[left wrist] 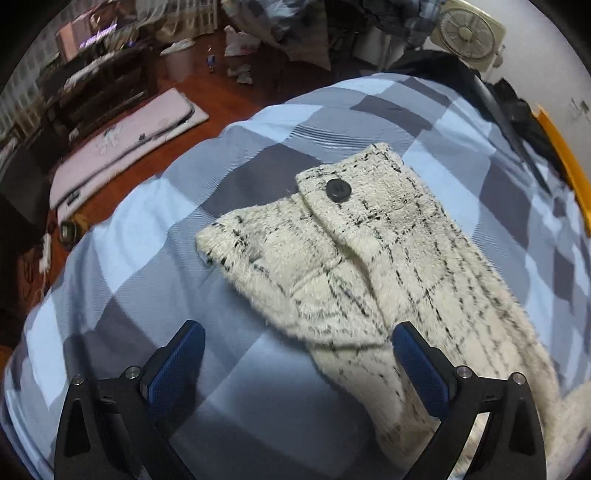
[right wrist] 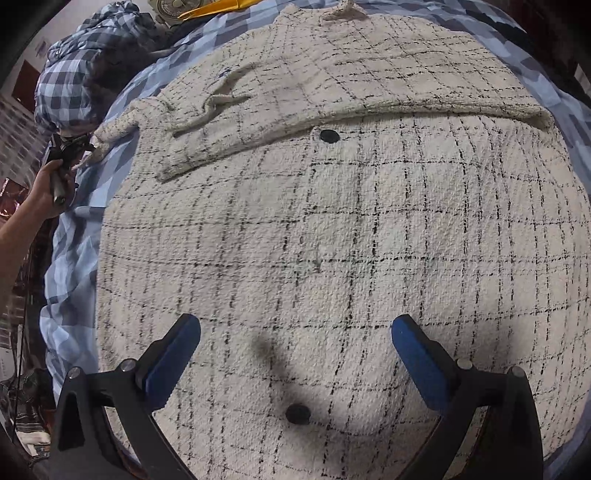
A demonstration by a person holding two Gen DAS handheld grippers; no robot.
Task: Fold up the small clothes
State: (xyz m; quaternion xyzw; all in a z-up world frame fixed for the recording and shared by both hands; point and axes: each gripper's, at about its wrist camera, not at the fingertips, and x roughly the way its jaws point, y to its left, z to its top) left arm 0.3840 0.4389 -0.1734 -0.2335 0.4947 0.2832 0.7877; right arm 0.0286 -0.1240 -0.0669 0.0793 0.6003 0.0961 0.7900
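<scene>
Your cream jacket (right wrist: pixel 332 240), fuzzy and crossed with thin black checks, lies spread flat on the blue-and-grey checked bed cover (left wrist: pixel 147 229). One sleeve (right wrist: pixel 332 99) is folded across the chest, its cuff (right wrist: pixel 173 168) pointing toward the cover's left edge. You see two dark round buttons: one (right wrist: pixel 329 136) just below the folded sleeve, another (right wrist: pixel 297 413) lower down the front. The second sleeve (left wrist: pixel 369 236), with its own button (left wrist: pixel 338 189), stretches out over the cover.

Home bedroom: checked duvet (left wrist: pixel 155 229) on bed, wood floor (left wrist: pixel 221 99), box fan (left wrist: pixel 467 31).
</scene>
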